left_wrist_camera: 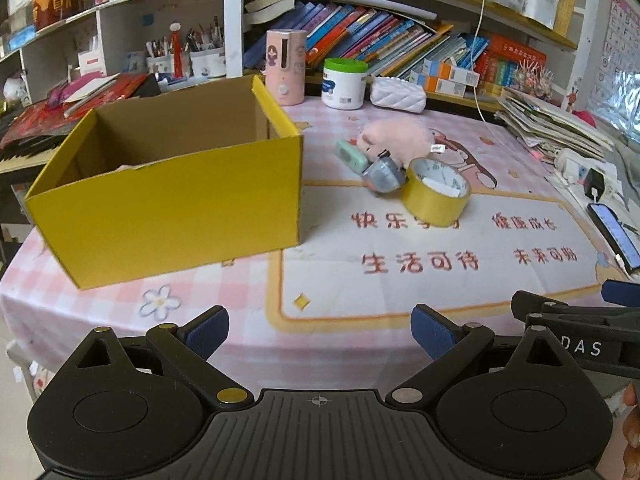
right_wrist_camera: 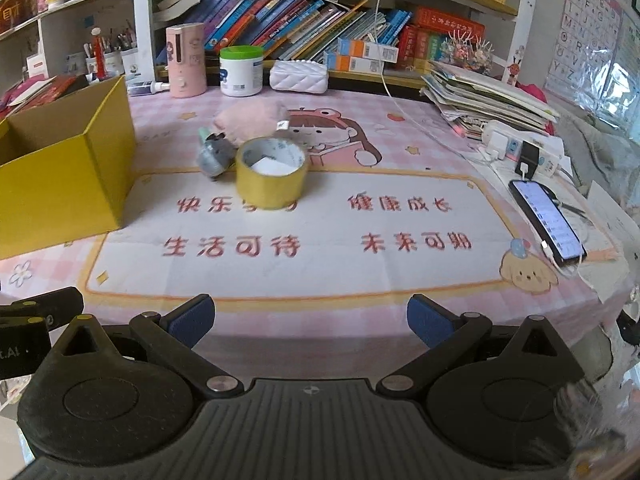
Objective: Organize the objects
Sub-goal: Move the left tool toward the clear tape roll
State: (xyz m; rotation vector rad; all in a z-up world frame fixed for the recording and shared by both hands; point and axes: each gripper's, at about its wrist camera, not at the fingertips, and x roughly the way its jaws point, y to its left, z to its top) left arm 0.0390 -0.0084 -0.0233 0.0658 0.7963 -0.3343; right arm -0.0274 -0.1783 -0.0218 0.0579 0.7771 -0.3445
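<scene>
Both the left gripper and right gripper hung wide apart, empty, at the surface's near edge. The yellow roll of packing tape stood nearest, beside the open yellow cardboard box; pinching its wall would likely seat best.
</scene>
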